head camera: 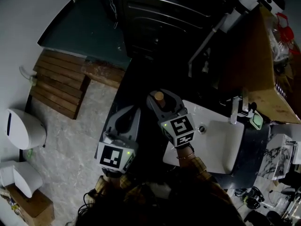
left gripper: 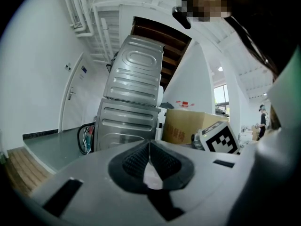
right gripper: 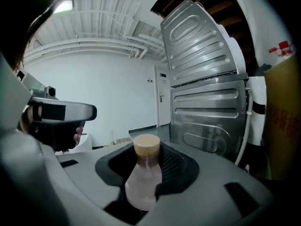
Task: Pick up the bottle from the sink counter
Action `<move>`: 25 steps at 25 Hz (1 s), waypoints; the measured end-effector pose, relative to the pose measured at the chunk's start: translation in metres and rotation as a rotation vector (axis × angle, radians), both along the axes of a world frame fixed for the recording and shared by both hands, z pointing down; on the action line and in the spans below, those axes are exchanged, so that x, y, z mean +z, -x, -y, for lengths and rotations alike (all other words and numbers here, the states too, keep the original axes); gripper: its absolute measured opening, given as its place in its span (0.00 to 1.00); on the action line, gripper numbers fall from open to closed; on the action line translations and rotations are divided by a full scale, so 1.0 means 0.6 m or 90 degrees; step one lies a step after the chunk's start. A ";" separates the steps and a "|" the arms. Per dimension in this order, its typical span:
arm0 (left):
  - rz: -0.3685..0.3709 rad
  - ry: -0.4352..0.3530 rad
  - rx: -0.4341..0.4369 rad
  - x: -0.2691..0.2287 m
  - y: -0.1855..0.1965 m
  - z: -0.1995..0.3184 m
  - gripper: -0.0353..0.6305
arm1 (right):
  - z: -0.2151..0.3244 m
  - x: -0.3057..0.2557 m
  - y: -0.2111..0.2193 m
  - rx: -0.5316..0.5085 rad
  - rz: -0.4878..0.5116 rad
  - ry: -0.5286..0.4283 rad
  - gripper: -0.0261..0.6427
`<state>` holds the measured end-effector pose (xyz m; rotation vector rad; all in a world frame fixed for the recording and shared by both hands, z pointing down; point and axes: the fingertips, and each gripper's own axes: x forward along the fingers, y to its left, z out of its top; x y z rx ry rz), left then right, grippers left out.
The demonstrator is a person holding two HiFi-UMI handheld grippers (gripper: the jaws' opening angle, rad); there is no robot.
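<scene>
A small pale bottle point(right gripper: 142, 180) with a tan cap point(right gripper: 146, 145) stands upright between the jaws of my right gripper point(right gripper: 146, 173), whose ribbed pads press on its sides. In the head view the right gripper point(head camera: 162, 102) is lifted above the dark counter, left of the white sink point(head camera: 225, 147), and the bottle's cap point(head camera: 159, 97) shows between its jaws. My left gripper point(head camera: 126, 120) hangs beside it to the left, jaws together with nothing in them. The left gripper's dark pads point(left gripper: 136, 161) meet along a thin line.
A steel washer-dryer stack point(left gripper: 134, 98) stands ahead, with a cardboard box point(left gripper: 190, 126) to its right. The tap point(head camera: 234, 108) and a green soap dish point(head camera: 257, 120) sit behind the sink. Wooden slats point(head camera: 59, 84) lie on the floor at left, near a white bin point(head camera: 23, 128).
</scene>
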<state>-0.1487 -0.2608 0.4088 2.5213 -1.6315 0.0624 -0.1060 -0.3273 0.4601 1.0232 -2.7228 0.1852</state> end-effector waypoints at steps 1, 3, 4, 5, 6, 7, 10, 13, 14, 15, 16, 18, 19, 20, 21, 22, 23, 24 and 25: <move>-0.001 -0.005 0.001 -0.008 -0.001 0.000 0.09 | -0.003 -0.009 -0.001 0.000 0.002 -0.004 0.25; -0.003 -0.015 0.005 -0.022 -0.003 -0.001 0.09 | -0.012 -0.029 -0.003 0.000 0.006 -0.013 0.25; -0.003 -0.020 0.007 -0.030 -0.005 -0.001 0.09 | -0.016 -0.038 -0.005 0.001 0.007 -0.018 0.25; -0.004 -0.026 0.010 -0.037 -0.007 -0.002 0.09 | -0.020 -0.046 -0.008 0.002 0.007 -0.022 0.25; -0.006 -0.033 0.012 -0.045 -0.009 -0.002 0.09 | -0.025 -0.054 -0.013 0.004 0.005 -0.026 0.25; -0.007 -0.039 0.015 -0.053 -0.012 -0.003 0.09 | -0.030 -0.060 -0.018 0.006 0.003 -0.028 0.25; -0.011 -0.056 0.020 -0.077 -0.018 -0.009 0.09 | -0.044 -0.099 -0.025 0.008 0.013 -0.050 0.25; -0.013 -0.073 0.029 -0.100 -0.024 -0.014 0.09 | -0.060 -0.141 -0.030 0.005 0.025 -0.075 0.25; -0.013 -0.078 0.032 -0.107 -0.027 -0.015 0.09 | -0.065 -0.154 -0.033 0.005 0.028 -0.083 0.25; -0.014 -0.083 0.036 -0.114 -0.030 -0.017 0.09 | -0.070 -0.166 -0.036 0.006 0.029 -0.091 0.25; -0.015 -0.088 0.040 -0.121 -0.032 -0.019 0.09 | -0.076 -0.177 -0.040 0.008 0.028 -0.101 0.25; -0.021 -0.097 0.045 -0.135 -0.036 -0.026 0.09 | -0.088 -0.199 -0.046 0.011 0.022 -0.120 0.25; -0.024 -0.101 0.048 -0.141 -0.038 -0.030 0.09 | -0.095 -0.210 -0.049 0.013 0.019 -0.128 0.25; -0.025 -0.105 0.052 -0.147 -0.040 -0.034 0.09 | -0.101 -0.221 -0.051 0.013 0.018 -0.135 0.25; -0.026 -0.109 0.056 -0.153 -0.042 -0.037 0.09 | -0.108 -0.232 -0.053 0.011 0.017 -0.140 0.25; -0.025 -0.114 0.062 -0.158 -0.045 -0.041 0.09 | -0.115 -0.243 -0.055 0.009 0.016 -0.144 0.25; -0.025 -0.118 0.069 -0.162 -0.049 -0.044 0.09 | -0.122 -0.253 -0.057 0.006 0.016 -0.147 0.25; -0.025 -0.121 0.076 -0.165 -0.053 -0.046 0.09 | -0.129 -0.263 -0.059 0.003 0.019 -0.149 0.25; -0.025 -0.123 0.083 -0.168 -0.057 -0.049 0.09 | -0.136 -0.271 -0.062 0.001 0.023 -0.152 0.25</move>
